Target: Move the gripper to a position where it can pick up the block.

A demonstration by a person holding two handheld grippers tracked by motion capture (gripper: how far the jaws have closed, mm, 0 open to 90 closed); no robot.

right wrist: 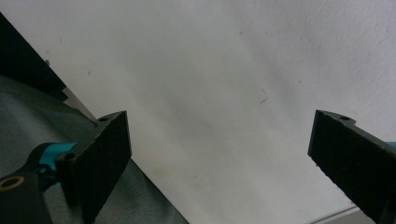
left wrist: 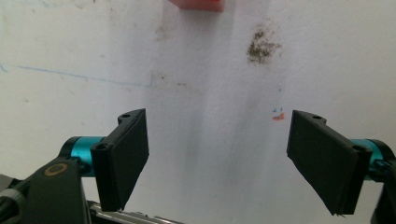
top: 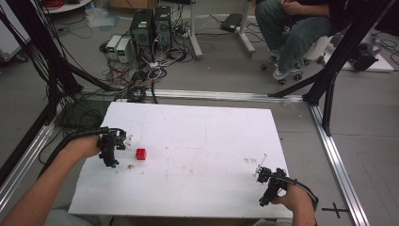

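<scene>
Small red cube-shaped block [top: 140,154] sits on the white rectangular tabletop board [top: 197,141], left of centre and toward the near-left quarter, standing flat and alone. In the left gripper view its lower edge [left wrist: 196,4] shows at the top of frame, straight ahead of the jaws. Judgement: looks rigid and light, flat-sided, probably plastic or wood; should not deform or crush, may skid on the smooth board if nudged on one side. Best hold is likely across two opposite vertical faces, jaws square to them and low enough to seat the pads fully. Left gripper [top: 115,143] is just left of the block, apart from it, jaws spread wide with nothing between them; its opening appears wider than the block. Dark smudge [left wrist: 261,45] on the board lies near the block, with a faint blue pen line [left wrist: 84,77] farther off. Right gripper [top: 264,178] rests at the near-right corner, well apart from the block, jaws likewise spread wide and empty, over bare board. Beyond the far edge: grey floor, tangled cables, computer towers [top: 151,26], a seated person [top: 291,28].
</scene>
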